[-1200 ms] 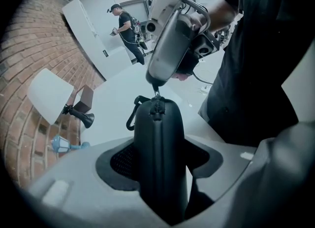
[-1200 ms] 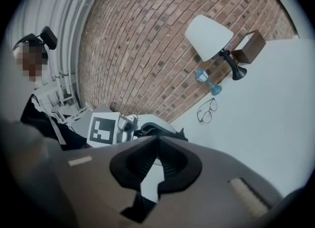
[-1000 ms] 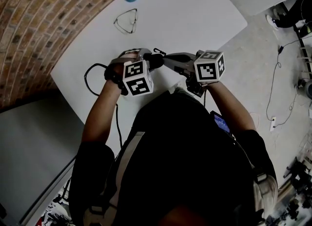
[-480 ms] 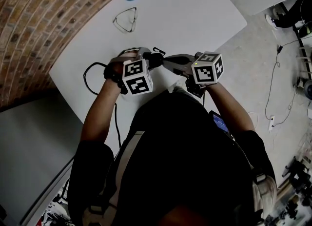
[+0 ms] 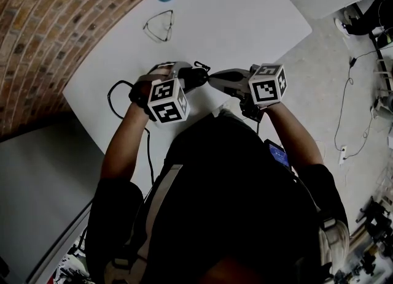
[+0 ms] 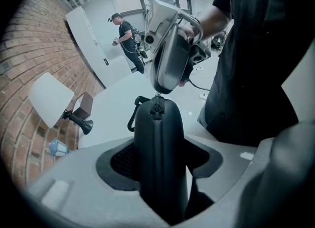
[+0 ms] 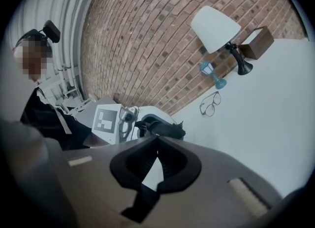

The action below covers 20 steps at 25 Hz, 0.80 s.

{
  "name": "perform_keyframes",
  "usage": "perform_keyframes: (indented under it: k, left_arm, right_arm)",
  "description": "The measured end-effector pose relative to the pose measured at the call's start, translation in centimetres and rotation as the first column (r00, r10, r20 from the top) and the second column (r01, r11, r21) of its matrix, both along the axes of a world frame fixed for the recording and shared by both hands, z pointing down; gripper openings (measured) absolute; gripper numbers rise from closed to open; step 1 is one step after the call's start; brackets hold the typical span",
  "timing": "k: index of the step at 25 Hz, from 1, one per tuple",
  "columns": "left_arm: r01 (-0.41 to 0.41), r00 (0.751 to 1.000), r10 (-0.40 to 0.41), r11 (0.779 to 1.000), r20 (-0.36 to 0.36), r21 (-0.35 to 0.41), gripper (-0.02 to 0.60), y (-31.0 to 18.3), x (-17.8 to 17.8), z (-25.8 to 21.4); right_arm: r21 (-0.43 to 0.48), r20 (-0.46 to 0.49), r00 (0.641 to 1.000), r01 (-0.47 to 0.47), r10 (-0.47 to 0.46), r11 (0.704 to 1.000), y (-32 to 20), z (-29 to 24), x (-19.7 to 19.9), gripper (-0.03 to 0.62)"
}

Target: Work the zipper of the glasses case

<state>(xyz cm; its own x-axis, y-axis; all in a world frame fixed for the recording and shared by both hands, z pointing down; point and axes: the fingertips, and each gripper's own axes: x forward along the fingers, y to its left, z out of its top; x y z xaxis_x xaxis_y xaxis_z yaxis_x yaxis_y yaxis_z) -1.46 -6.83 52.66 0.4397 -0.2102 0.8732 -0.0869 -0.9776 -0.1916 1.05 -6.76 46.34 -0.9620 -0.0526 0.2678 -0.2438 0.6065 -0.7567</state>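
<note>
Between the jaws of your left hand-held gripper (image 6: pixel 160 165), the case (image 6: pixel 160 123) is clamped; your right hand-held gripper (image 7: pixel 157 141) pinches the zipper pull (image 6: pixel 157 95).

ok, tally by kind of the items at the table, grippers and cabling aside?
glasses case: 1
glasses: 1
lamp: 1
brown box: 1
blue ornament: 1
Total: 5
</note>
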Motion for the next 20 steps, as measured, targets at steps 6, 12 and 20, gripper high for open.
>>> perform_keyframes:
  k: [6,12,20]
  left_arm:
    - [-0.004,0.995,0.004,1.000,-0.100,0.003,0.267,0.5,0.1,-1.6]
    - [-0.004,0.985,0.008,1.000,-0.173,0.023,0.267,1.0,-0.5,-3.2]
    - [0.018,0.964,-0.016,1.000,-0.266,0.003,0.264,1.4,-0.7,-4.9]
  right_arm:
    - [-0.028,0.069,0.997,0.048,-0.046,0.998,0.5,-1.4,0.0,0.005]
    - [0.004,0.100,0.989,0.105,-0.105,0.994,0.8,-2.7,-0.5,0.005]
    - [0.003,0.137,0.985,0.108,-0.108,0.994,0.6,-3.6,-0.2,0.006]
